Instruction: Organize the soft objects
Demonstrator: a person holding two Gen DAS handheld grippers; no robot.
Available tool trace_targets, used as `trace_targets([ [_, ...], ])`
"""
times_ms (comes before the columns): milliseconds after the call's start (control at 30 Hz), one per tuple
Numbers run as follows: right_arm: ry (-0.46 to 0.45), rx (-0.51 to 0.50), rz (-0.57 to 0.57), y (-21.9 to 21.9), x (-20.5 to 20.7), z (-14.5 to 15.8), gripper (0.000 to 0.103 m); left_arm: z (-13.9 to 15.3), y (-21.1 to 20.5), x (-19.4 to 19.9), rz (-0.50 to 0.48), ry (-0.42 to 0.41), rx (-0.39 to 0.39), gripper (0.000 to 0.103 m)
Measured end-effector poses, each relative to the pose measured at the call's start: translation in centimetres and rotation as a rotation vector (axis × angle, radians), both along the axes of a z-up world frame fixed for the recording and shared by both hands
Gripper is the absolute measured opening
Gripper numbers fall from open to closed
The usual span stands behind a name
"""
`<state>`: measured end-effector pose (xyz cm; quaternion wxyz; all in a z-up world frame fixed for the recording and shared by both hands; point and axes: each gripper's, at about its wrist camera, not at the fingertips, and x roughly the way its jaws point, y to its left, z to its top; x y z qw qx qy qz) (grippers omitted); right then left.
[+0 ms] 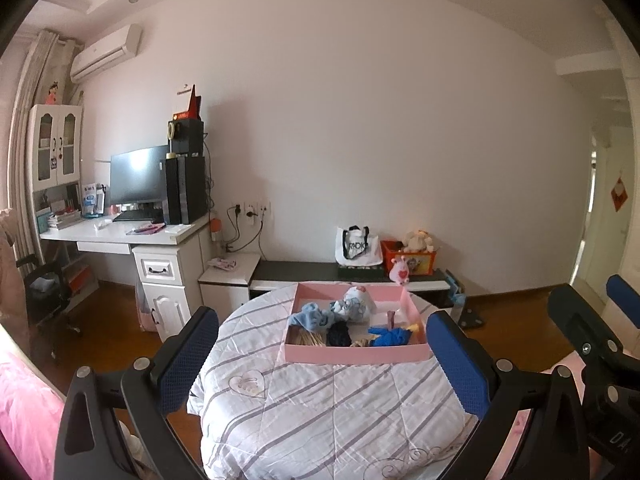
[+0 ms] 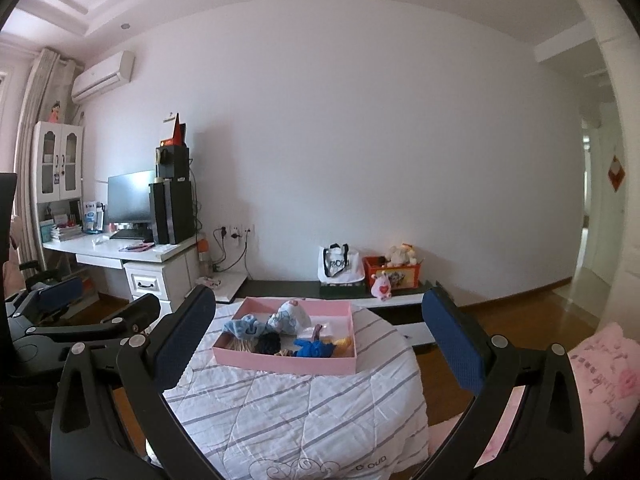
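Grippers spread and empty — left gripper (image 1: pixel 320 360) and right gripper (image 2: pixel 316 356) — face a pink tray (image 2: pixel 280 364) on the striped quilt (image 2: pixel 288 412), where limp, light plush toys (image 2: pixel 290 316) look best pinched mid-body.

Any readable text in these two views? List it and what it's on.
"RADIO": partly legible, on the white tote bag by the wall.
"DA": partial white letters on the right claw's body.
Quilt edge: upside-down lettering, not reliably readable.
Desk packages, red door sign, pink pillow print: too blurred.
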<state>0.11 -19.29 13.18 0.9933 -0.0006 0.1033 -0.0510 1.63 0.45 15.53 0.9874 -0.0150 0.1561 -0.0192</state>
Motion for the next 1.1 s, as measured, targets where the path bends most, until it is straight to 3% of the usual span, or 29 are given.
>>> trace_targets([
  [1100, -0.026, -0.022, -0.016, 0.4, -2.0, 1.0, 0.103, -0.5, -1.0, -1.4, 0.004, -0.049, -0.004, 0.103],
])
